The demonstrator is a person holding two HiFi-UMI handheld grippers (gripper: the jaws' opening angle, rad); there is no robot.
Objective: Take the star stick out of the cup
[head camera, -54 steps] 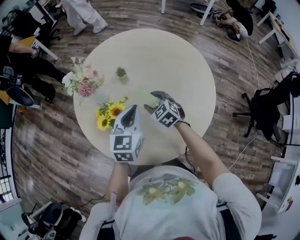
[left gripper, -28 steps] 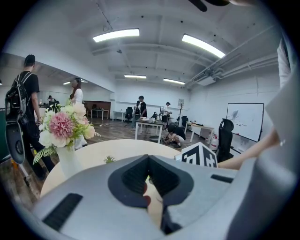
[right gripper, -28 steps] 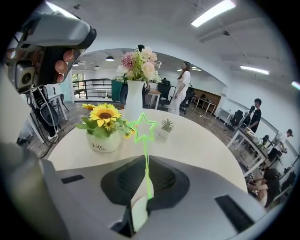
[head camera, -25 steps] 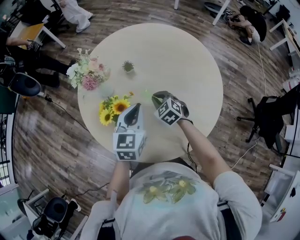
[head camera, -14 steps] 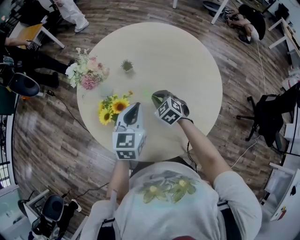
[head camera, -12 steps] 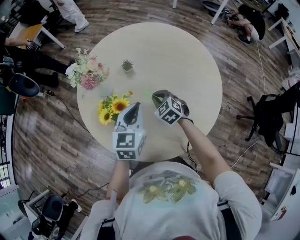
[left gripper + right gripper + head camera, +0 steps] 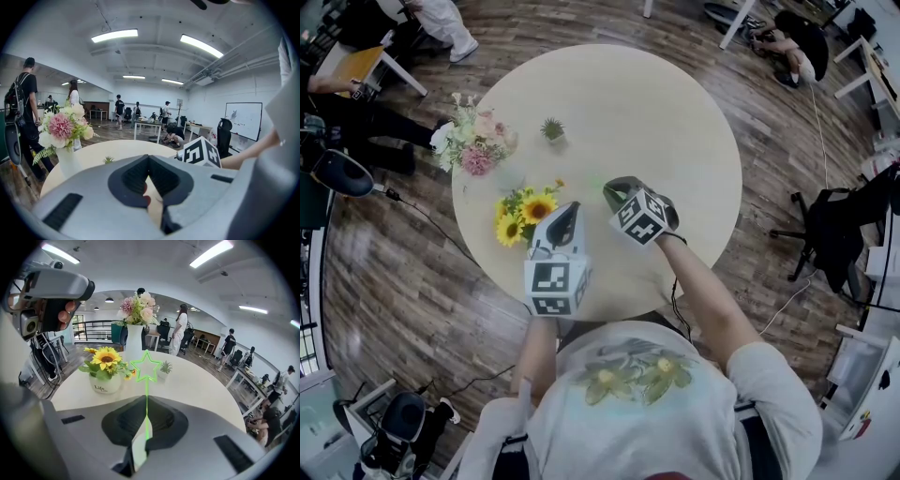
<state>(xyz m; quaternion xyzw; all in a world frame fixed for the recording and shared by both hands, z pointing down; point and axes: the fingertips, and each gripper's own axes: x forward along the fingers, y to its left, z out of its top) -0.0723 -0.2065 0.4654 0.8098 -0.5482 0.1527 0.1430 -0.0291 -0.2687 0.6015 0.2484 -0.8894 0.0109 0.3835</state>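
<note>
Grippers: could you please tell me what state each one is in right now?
Left gripper: closed, nothing clearly held.
Right gripper: closed on the green star stick.

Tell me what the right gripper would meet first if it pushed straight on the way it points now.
Most likely the small green potted plant on the round beige table; the thin green star stick clamped in the right gripper would touch it first. Depth is unclear.

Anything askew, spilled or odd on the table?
Nothing stands out. Sunflower pot, flower vase and small plant stand upright on the table; the star stick stands straight in the shut fingers of the right gripper.
</note>
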